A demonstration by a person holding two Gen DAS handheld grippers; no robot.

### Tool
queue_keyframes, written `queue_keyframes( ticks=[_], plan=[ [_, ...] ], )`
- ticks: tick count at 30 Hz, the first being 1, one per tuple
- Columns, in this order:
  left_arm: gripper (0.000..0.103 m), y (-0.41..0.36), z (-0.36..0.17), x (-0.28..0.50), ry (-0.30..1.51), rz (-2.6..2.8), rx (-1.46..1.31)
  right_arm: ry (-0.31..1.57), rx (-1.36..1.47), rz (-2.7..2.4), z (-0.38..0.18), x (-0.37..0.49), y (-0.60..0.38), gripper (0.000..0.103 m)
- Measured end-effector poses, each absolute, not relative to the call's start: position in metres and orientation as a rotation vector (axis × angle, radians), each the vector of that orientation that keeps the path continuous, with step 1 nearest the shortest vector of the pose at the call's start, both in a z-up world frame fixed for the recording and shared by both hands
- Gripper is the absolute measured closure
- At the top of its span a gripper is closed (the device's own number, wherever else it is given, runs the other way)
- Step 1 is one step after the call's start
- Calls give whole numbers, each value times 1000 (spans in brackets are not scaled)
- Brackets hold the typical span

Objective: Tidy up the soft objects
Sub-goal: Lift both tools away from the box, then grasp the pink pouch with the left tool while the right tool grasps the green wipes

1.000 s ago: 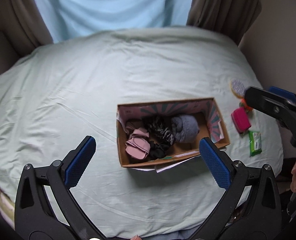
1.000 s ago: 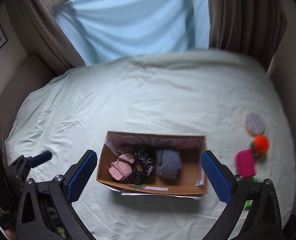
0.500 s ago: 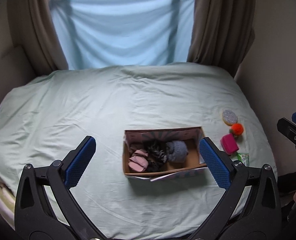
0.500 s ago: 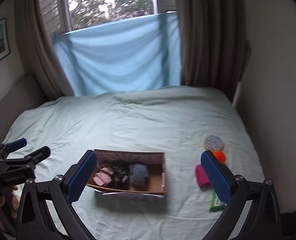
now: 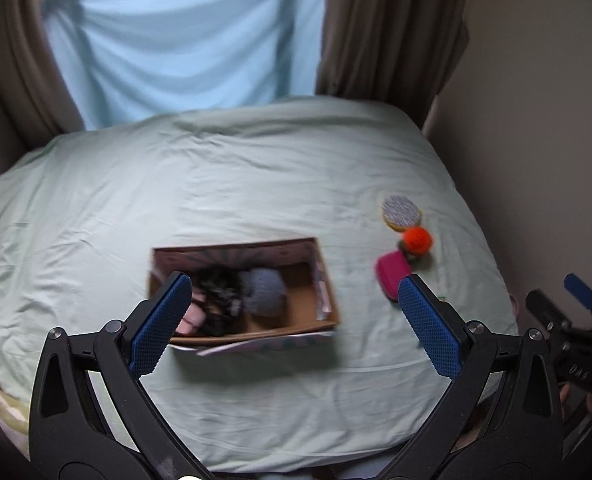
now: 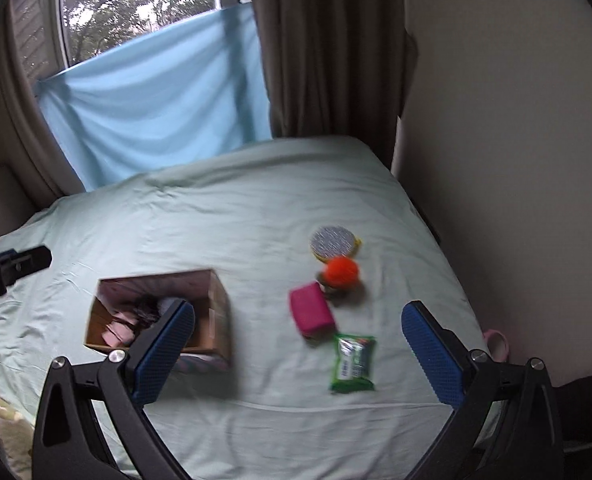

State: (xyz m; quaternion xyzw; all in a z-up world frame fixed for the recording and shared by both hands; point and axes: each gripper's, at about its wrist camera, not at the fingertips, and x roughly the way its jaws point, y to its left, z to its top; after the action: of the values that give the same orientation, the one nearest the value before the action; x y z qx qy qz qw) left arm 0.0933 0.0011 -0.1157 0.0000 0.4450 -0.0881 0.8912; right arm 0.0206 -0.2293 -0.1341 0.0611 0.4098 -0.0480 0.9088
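A cardboard box [image 5: 328, 300] [image 6: 219, 312] sits on the pale green bed and holds pink, black and grey soft items [image 5: 263, 290]. To its right lie a grey round sponge [image 6: 333, 242], an orange pom-pom [image 6: 342, 272], a magenta pouch [image 6: 311, 314] and a green packet [image 6: 354, 362]. The sponge [image 5: 401, 211], pom-pom [image 5: 416, 240] and pouch [image 5: 392, 272] also show in the left wrist view. My left gripper [image 5: 296, 308] is open and empty above the box. My right gripper [image 6: 298, 338] is open and empty above the loose items.
The bed [image 6: 235, 216] fills the scene, with a blue sheet [image 6: 155, 108] over the window and brown curtains [image 6: 328, 48] behind. A wall [image 6: 508, 120] runs close along the right side. A pink ring [image 6: 496, 340] lies at the bed's right edge.
Both grippers have swung to the right and a little closer to the bed; the loose items now sit more central in the right wrist view. Both stay open.
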Motion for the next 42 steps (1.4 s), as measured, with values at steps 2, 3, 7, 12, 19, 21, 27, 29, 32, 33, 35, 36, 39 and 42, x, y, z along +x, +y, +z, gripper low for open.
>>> queue_keyframes(
  ticks=[2, 3, 7, 12, 19, 21, 27, 29, 32, 33, 35, 36, 39, 42],
  plan=[
    [0, -22, -130, 104, 963, -198, -12, 883, 146, -107, -149, 23, -249, 0],
    [0, -32, -138, 110, 981, -205, -15, 905, 160, -111, -157, 25, -260, 0],
    [0, -87, -186, 140, 1077, -237, -12, 963, 216, -99, -189, 34, -292, 0],
    [0, -142, -245, 176, 1194, -265, -5, 1058, 269, -70, -242, 49, -323, 0],
    [0, -209, -333, 229, 1349, -302, 26, 1170, 351, -46, -318, 74, -347, 0],
    [0, -222, -356, 239, 1390, -309, 34, 1193, 354, -48, -340, 82, -349, 0],
    [0, -252, -418, 266, 1486, -307, 47, 1264, 377, -57, -397, 100, -352, 0],
    [0, -258, -436, 272, 1506, -301, 57, 1276, 369, -60, -410, 104, -350, 2],
    [0, -265, -459, 277, 1532, -292, 77, 1300, 366, -53, -428, 109, -345, 10],
    [0, -266, -465, 278, 1539, -288, 81, 1306, 368, -48, -433, 111, -343, 16],
    [1, -266, -476, 279, 1547, -275, 74, 1322, 368, -36, -441, 113, -339, 27],
    [1, -266, -479, 279, 1551, -273, 69, 1332, 361, -34, -445, 114, -336, 31],
    [22, -268, -490, 281, 1561, -272, 64, 1342, 340, -37, -451, 114, -330, 41],
    [29, -270, -492, 281, 1550, -275, 78, 1364, 301, -57, -456, 115, -324, 59]
  ],
)
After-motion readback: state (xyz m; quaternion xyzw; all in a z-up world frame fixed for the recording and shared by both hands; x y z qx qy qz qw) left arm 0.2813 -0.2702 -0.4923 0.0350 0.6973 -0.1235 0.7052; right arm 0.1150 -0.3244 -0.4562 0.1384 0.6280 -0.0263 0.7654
